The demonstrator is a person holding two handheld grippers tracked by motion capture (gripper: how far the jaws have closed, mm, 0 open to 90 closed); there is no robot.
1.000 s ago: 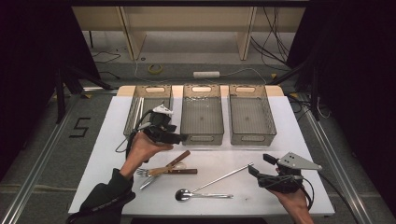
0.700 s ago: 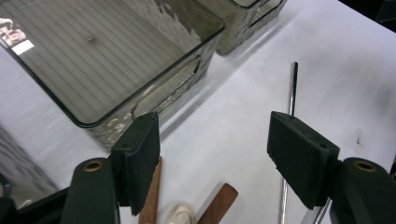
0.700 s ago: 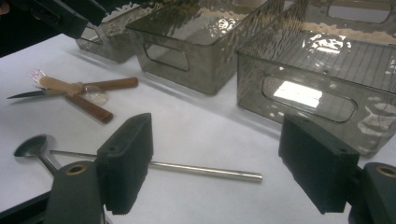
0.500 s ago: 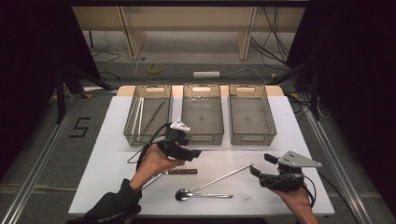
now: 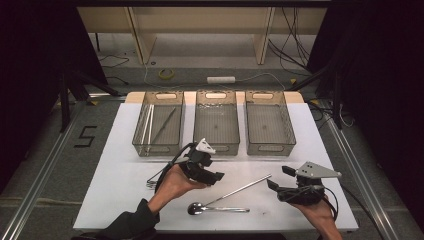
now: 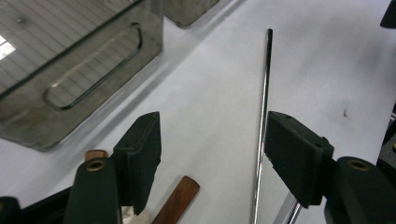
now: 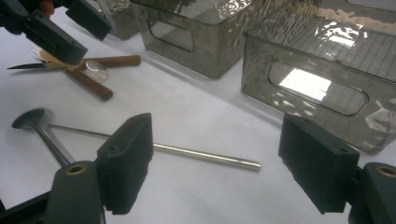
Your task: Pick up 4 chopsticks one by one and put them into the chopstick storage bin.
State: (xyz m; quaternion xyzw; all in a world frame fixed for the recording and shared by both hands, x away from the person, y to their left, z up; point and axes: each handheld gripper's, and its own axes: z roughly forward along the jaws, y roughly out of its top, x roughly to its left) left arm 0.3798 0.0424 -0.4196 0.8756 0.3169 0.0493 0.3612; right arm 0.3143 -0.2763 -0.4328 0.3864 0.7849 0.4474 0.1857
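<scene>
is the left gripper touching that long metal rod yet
Apart. The left gripper view shows the left gripper with open jaws, and white table visible between the metal rod and each jaw.

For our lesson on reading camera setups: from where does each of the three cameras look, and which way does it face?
High view: above the person's side, looking forward and down on the white table; forearms, left gripper and right gripper show.
Left gripper view: on the left gripper, facing a metal rod.
Right gripper view: on the right gripper, facing the bins.
Shared: the rod lies in all three.
</scene>
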